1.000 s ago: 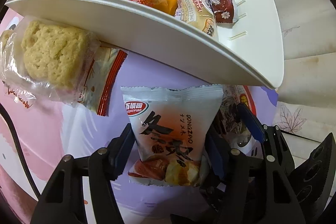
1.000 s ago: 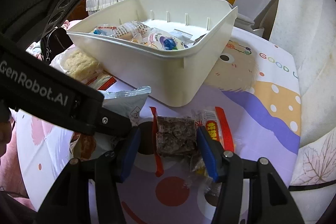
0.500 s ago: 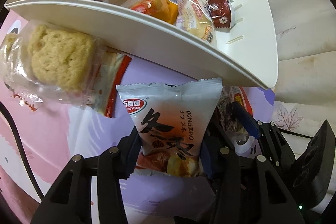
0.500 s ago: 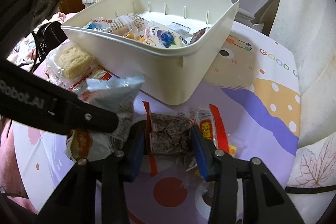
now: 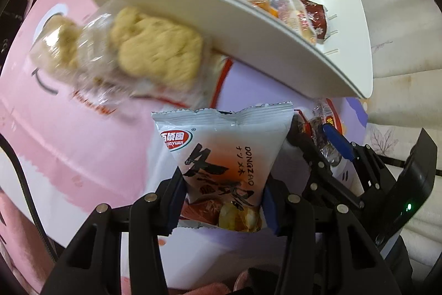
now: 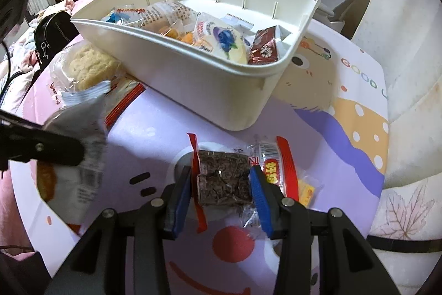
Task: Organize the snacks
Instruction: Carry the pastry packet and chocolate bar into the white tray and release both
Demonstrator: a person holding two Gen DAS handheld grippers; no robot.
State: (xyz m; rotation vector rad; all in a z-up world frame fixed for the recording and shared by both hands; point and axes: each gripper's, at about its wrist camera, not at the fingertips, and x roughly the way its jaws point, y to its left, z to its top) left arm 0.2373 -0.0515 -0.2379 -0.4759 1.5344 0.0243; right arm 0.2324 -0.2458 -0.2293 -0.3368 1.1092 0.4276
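Note:
My left gripper (image 5: 222, 201) is shut on a white Dongzao snack packet (image 5: 223, 156) and holds it above the tablecloth; the packet also shows in the right wrist view (image 6: 74, 156). My right gripper (image 6: 221, 190) is shut on a dark seaweed-like snack bar in a clear wrapper with red ends (image 6: 223, 179), just above the tablecloth. The white plastic bin (image 6: 210, 90) stands beyond both grippers and holds several wrapped snacks; it also shows in the left wrist view (image 5: 248, 26).
Pale puffed cakes in clear wrappers (image 5: 154, 51) lie left of the bin, also seen in the right wrist view (image 6: 88, 68). A red-and-yellow wrapped snack (image 6: 279, 167) lies right of my right gripper. A black bag (image 6: 52, 35) sits at the far left. A cushioned seat back (image 6: 408, 73) rises on the right.
My left gripper has closed on the Dongzao packet and lifted it. My right gripper has closed on the dark snack bar and both views have risen.

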